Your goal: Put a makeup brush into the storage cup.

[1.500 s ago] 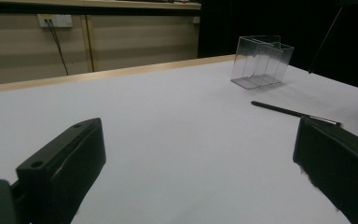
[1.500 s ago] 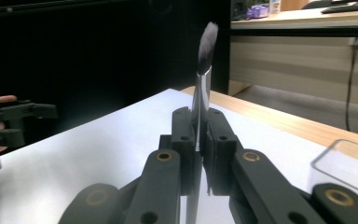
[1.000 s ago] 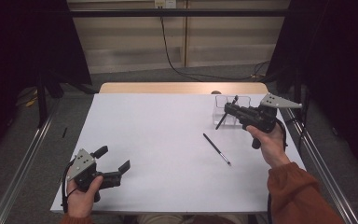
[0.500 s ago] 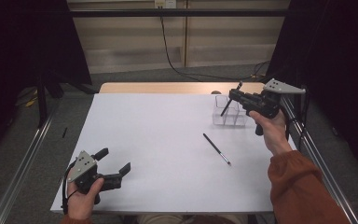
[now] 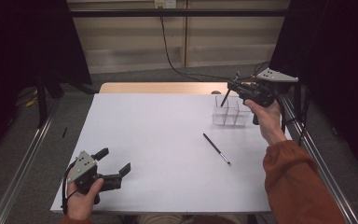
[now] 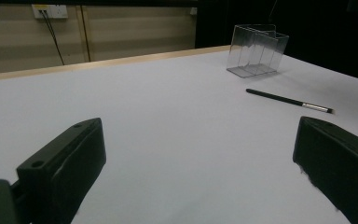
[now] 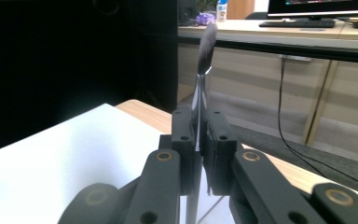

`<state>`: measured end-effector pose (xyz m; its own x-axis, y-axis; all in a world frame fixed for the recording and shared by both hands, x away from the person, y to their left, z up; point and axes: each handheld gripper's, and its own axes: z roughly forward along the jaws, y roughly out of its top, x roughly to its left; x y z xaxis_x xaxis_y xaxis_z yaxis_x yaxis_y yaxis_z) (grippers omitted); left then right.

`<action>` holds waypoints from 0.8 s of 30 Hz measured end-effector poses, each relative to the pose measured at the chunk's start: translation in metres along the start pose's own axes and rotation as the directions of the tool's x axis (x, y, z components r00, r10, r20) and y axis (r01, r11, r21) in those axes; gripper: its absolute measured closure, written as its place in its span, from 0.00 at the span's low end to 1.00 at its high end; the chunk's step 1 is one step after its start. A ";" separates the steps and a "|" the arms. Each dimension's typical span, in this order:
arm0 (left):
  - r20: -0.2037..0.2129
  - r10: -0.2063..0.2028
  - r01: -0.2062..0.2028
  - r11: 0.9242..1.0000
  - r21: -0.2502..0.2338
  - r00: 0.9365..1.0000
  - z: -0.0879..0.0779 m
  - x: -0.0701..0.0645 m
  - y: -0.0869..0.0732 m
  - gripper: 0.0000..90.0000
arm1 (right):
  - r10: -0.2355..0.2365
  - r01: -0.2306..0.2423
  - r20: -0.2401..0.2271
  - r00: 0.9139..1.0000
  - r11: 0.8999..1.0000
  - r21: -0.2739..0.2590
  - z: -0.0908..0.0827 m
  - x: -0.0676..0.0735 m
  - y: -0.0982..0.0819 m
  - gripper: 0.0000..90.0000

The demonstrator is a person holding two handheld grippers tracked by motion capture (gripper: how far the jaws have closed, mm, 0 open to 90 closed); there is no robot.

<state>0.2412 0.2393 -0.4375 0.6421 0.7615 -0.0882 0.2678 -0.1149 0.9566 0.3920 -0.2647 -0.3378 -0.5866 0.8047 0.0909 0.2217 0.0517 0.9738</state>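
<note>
My right gripper (image 5: 231, 87) is shut on a dark-handled brush (image 5: 224, 99), held in the air over a clear divided container (image 5: 231, 117) at the table's far right. The brush slants, its lower end pointing into the top of the container's left side. In the right gripper view the jaws (image 7: 199, 140) clamp the thin handle, and the brush (image 7: 206, 42) stands with its bristle head up. A second dark brush (image 5: 216, 149) lies flat on the white table (image 5: 158, 140), nearer than the container. My left gripper (image 5: 115, 160) rests open at the front left with nothing between its jaws.
From the left gripper (image 6: 196, 163), the container (image 6: 257, 50) and the lying brush (image 6: 289, 100) are far off to the right. Metal rails run along both sides of the table. A cable hangs down the back wall.
The right gripper has risen and moved toward the table's far edge with the brush, ending over the container. The left gripper has stayed put.
</note>
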 end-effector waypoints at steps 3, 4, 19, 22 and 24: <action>0.001 0.007 -0.007 1.000 0.003 1.000 0.000 0.001 0.000 0.03 | -0.006 0.006 0.016 1.000 1.000 0.015 0.006 -0.004 0.000 0.93; 0.002 0.004 -0.004 1.000 0.000 1.000 0.000 0.001 0.000 0.03 | -0.009 0.008 0.024 1.000 1.000 0.020 0.008 -0.005 -0.001 0.93; -0.001 0.003 -0.003 1.000 -0.002 1.000 0.000 0.002 0.000 0.03 | -0.017 0.013 0.057 0.998 0.998 0.066 0.022 -0.012 -0.010 0.93; 0.002 0.011 -0.011 1.000 0.001 1.000 0.000 0.002 0.000 0.03 | -0.010 0.006 0.059 0.998 0.998 0.070 0.023 -0.014 -0.013 0.93; 0.001 0.014 -0.014 1.000 0.007 1.000 0.000 0.002 0.000 0.03 | -0.011 0.007 0.058 0.998 0.997 0.076 0.023 -0.014 -0.014 0.93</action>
<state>0.2429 0.2411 -0.4380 0.6468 0.7590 -0.0755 0.2638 -0.1298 0.9558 0.4155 -0.2633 -0.3578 -0.5428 0.8372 0.0675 0.2763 0.1021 0.9556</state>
